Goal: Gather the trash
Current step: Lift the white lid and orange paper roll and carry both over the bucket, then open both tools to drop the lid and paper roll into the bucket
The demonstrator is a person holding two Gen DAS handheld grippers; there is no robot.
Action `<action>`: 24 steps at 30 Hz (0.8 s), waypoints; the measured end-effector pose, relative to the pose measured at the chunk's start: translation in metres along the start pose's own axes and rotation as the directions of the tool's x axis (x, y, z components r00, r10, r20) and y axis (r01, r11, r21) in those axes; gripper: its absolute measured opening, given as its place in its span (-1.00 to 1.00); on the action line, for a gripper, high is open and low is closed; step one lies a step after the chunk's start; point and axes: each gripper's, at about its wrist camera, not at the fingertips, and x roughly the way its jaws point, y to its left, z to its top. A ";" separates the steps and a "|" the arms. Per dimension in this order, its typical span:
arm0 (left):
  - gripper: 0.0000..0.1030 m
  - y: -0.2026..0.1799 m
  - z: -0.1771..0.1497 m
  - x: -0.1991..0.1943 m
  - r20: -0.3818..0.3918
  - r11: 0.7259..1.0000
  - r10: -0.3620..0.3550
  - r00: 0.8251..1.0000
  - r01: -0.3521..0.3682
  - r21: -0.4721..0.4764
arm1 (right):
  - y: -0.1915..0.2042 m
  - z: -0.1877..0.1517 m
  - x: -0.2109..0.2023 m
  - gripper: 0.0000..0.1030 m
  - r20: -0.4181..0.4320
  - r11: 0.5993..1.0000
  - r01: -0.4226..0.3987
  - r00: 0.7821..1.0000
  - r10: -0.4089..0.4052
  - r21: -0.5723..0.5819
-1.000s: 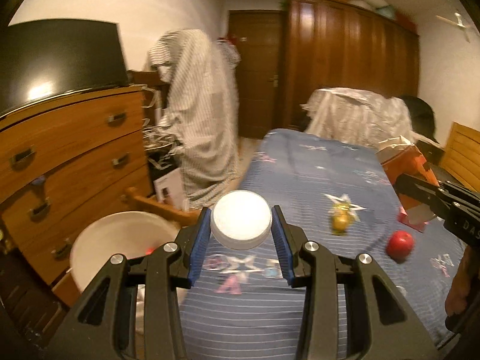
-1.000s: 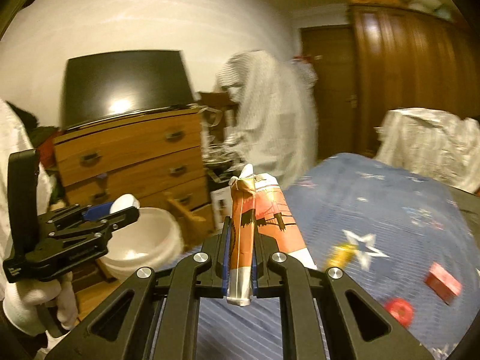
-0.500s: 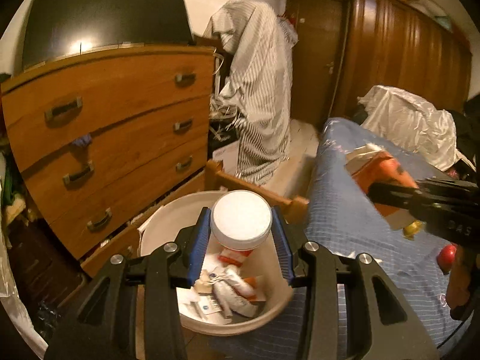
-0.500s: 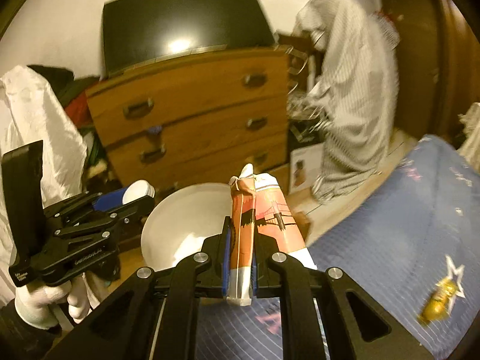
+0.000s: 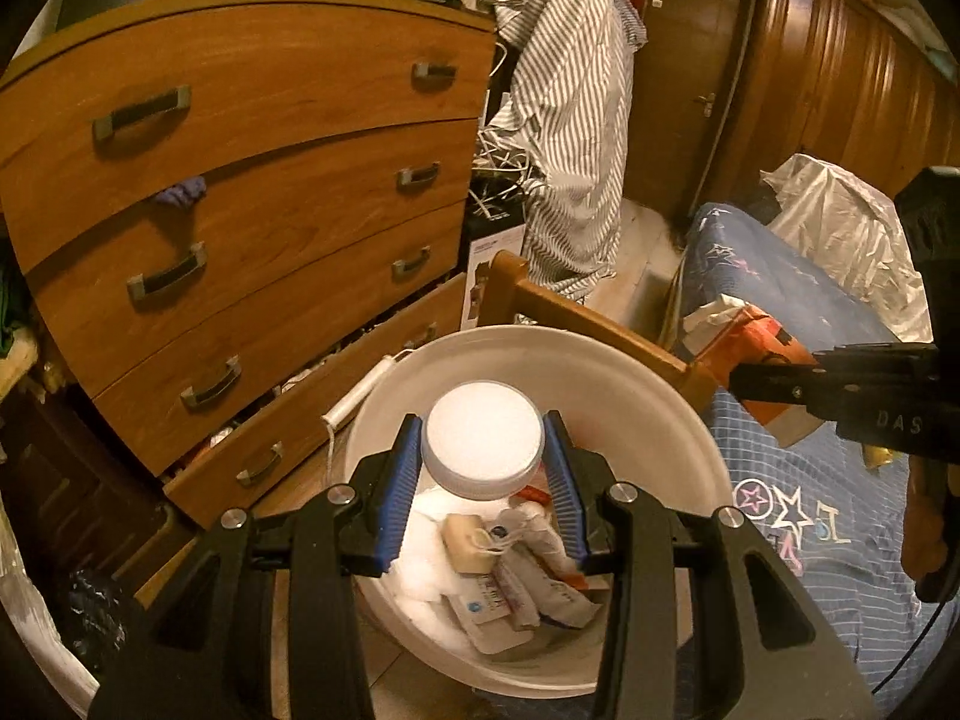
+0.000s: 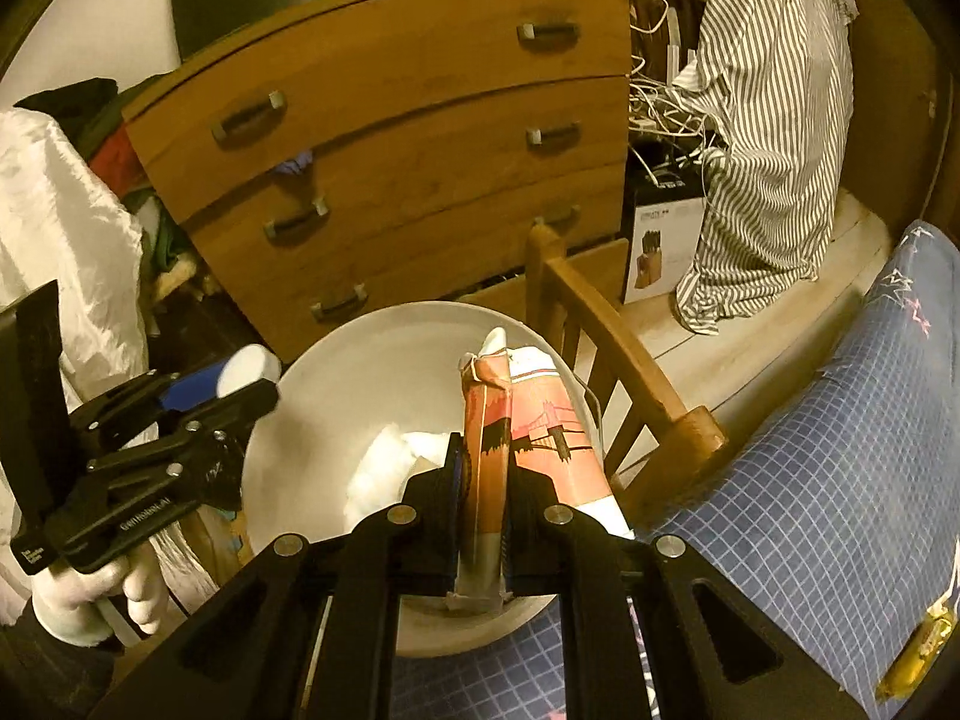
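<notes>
**Left wrist view.** The left gripper [image 5: 483, 498] is pitched downward over the white bucket [image 5: 690, 420]. Its blue-padded jaws are pinched on a round white-capped jar [image 5: 482, 441], which is suspended above the bucket's interior. The bucket is a smooth, round plastic vessel; crumpled white wadding [image 5: 426, 558] and flat printed sachets [image 5: 498, 594] lie in its bottom. A wooden chest of drawers [image 5: 252, 180] with curved fronts and metal handles stands behind it, its lowest drawer pulled out. A striped cloth [image 5: 570, 120] is draped further back. At the right edge the right gripper [image 5: 780, 390] is seen side-on, clamped on an orange carton [image 5: 756, 336] above the blue star-patterned bedcover [image 5: 810, 510]. Compared with one second earlier, the bedcover is replaced below the jaws by the bucket, and the chest now fills the left half.

**Right wrist view.** The right gripper [image 6: 480, 504] is angled steeply down at the bucket [image 6: 336, 372]. Its jaws are pressed almost together on the flattened, creased carton [image 6: 516, 426], which is printed with a bridge motif and stands upright over the bucket's near rim. At the left, the left gripper [image 6: 240, 387] is carried by a white-gloved hand [image 6: 84, 594], the jar [image 6: 246, 369] gripped at its tip just beside the bucket rim. A wooden bed frame post [image 6: 600, 336] separates the bucket from the bedcover [image 6: 840, 450]. A yellow wrapper [image 6: 918, 648] lies on the bedcover at the lower right. Compared with one second earlier, the bucket is now centred below the carton instead of lying off to the left.
</notes>
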 end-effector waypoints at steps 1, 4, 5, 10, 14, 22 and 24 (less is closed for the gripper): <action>-0.24 0.003 -0.001 0.001 -0.002 1.000 0.005 1.000 -0.005 -0.002 | 0.000 0.001 0.003 -0.78 0.000 1.000 -0.002 1.000 0.002 0.002; -0.24 0.006 -0.002 0.004 -0.012 1.000 0.007 1.000 -0.007 -0.005 | -0.005 -0.002 0.000 -0.78 0.003 1.000 -0.008 1.000 0.008 0.002; -0.24 0.007 -0.003 0.005 -0.015 1.000 0.008 1.000 -0.008 -0.005 | -0.007 -0.005 -0.003 -0.78 0.005 1.000 -0.010 1.000 0.010 0.001; -0.24 0.007 -0.004 0.009 -0.018 1.000 0.001 1.000 -0.001 -0.002 | -0.008 -0.005 -0.004 -0.78 0.005 1.000 -0.011 1.000 0.011 0.000; -0.23 0.005 -0.002 0.010 -0.018 1.000 0.000 1.000 0.000 -0.001 | -0.007 -0.005 -0.004 -0.78 0.003 1.000 -0.013 1.000 0.013 -0.006; 0.17 0.009 -0.001 0.008 -0.022 0.999 0.026 0.999 -0.026 -0.025 | 0.000 -0.009 -0.010 -0.01 0.031 0.999 -0.038 0.999 0.039 -0.027; 0.19 0.010 0.000 0.005 -0.015 0.999 0.025 1.000 -0.025 -0.034 | 0.001 -0.010 -0.016 -0.01 0.049 0.999 -0.035 0.998 0.037 -0.029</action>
